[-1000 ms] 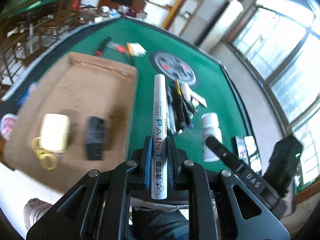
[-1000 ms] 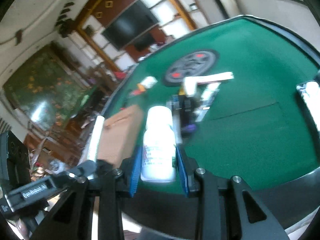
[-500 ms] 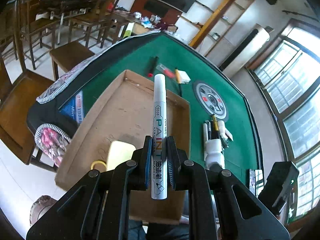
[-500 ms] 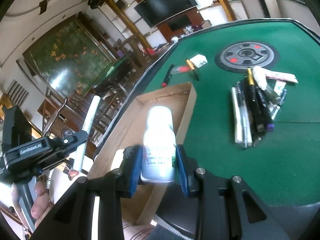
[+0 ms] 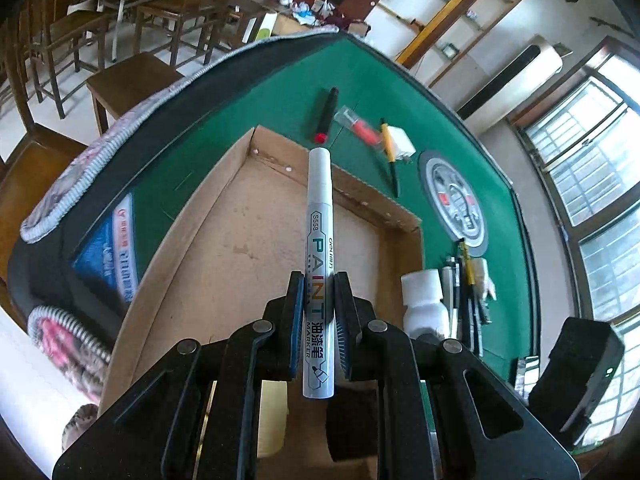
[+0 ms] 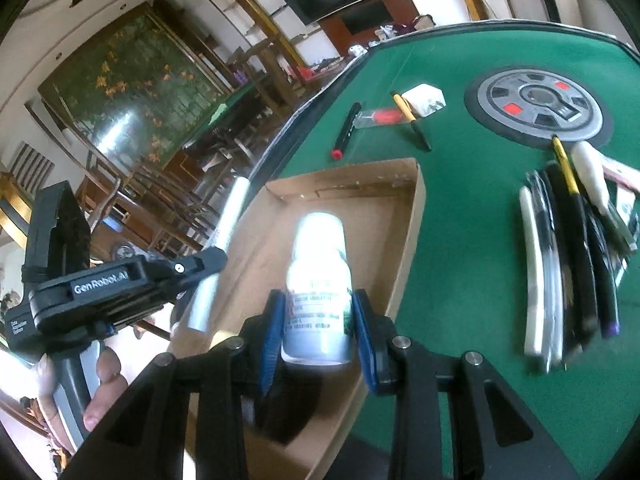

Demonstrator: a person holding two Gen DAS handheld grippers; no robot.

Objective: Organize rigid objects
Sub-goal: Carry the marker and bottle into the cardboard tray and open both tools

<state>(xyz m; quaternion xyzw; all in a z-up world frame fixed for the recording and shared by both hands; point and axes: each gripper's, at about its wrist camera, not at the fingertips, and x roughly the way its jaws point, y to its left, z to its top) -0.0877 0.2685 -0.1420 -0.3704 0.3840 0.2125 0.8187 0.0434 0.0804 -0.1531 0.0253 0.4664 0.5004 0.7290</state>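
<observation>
The left claw (image 5: 318,316) is pinching a white paint marker (image 5: 319,240) above the cardboard box (image 5: 240,240), and the right claw (image 6: 316,320) is pinching a white bottle (image 6: 318,276) over the same box on the desk (image 6: 460,208). Because the two claws are hanging close together, they may be colliding on release, or the marker may be rolling against the bottle.

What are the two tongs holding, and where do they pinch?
Left tongs pinch the white paint marker near its bottom end. Right tongs pinch the white bottle around its lower body.
</observation>
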